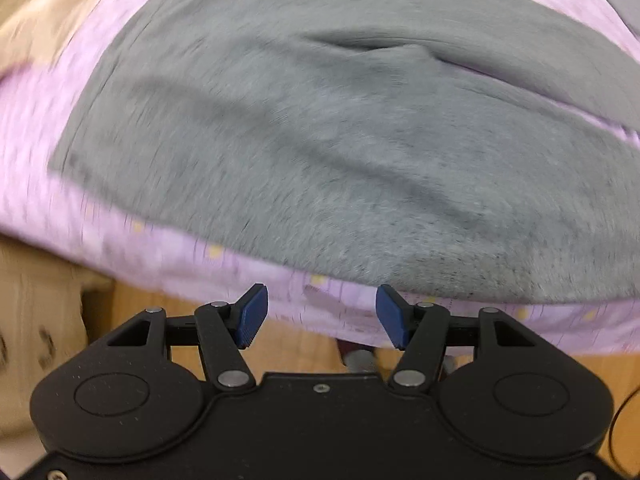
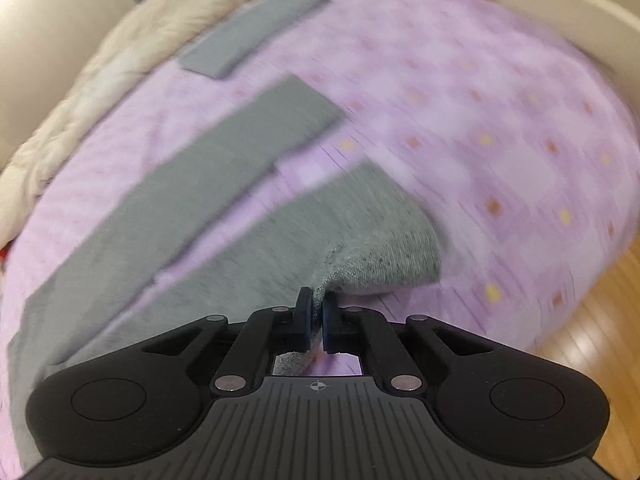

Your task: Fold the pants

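Folding has barely begun: the grey sweatpants (image 2: 224, 248) lie spread on the purple bedsheet (image 2: 500, 128), legs apart. The right gripper (image 2: 316, 320) pinches one cuff; the left gripper (image 1: 318, 316) hovers with fingers wide.

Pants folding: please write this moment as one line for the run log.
task: fold pants | left hand-held gripper: open, empty, near bed edge | right hand-held gripper: shut on gray pants leg end | surface: purple bedsheet | images blurred
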A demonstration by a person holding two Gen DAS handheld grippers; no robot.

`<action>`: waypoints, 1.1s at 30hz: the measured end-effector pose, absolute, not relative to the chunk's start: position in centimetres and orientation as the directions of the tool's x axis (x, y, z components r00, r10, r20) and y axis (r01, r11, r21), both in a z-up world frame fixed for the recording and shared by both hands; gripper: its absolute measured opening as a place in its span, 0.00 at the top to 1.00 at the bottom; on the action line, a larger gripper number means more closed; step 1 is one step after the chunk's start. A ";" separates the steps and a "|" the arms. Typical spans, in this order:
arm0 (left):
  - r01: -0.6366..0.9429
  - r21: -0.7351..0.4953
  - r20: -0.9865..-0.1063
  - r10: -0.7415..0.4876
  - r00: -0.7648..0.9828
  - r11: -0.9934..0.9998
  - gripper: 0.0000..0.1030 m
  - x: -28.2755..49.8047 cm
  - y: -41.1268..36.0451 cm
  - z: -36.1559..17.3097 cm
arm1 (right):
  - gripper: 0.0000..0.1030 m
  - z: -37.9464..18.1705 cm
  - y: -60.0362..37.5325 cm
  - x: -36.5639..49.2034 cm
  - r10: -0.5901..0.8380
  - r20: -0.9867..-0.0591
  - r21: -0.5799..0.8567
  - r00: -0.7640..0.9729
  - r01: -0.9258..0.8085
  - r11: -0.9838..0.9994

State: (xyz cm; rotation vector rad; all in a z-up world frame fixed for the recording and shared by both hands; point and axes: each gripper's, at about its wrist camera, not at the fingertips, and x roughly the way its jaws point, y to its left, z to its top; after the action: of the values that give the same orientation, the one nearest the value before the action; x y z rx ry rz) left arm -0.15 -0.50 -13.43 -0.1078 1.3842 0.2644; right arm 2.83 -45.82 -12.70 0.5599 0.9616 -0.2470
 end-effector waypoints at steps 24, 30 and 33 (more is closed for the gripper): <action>-0.584 -0.153 -0.985 -0.078 0.152 0.797 0.37 1.4 2.2 -17.7 | 0.95 -8.4 -46.2 5.3 0.154 -0.766 0.419 0.625 0.303 0.856; -0.638 -0.183 -0.980 -0.084 0.183 0.748 0.93 2.5 3.1 -17.5 | 0.95 -8.6 -46.3 5.4 0.145 -0.785 0.409 0.602 0.328 0.852; -0.575 -0.185 -0.964 -0.033 0.265 0.797 0.95 3.5 2.3 -13.9 | 0.95 -7.9 -46.2 5.6 0.124 -0.783 0.397 0.609 0.336 0.854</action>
State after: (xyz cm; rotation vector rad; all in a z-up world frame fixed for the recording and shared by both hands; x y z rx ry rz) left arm 3.52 2.32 -13.94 -0.5736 1.2639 0.3945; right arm 5.56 -46.22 -7.88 0.5519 0.9191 -0.1294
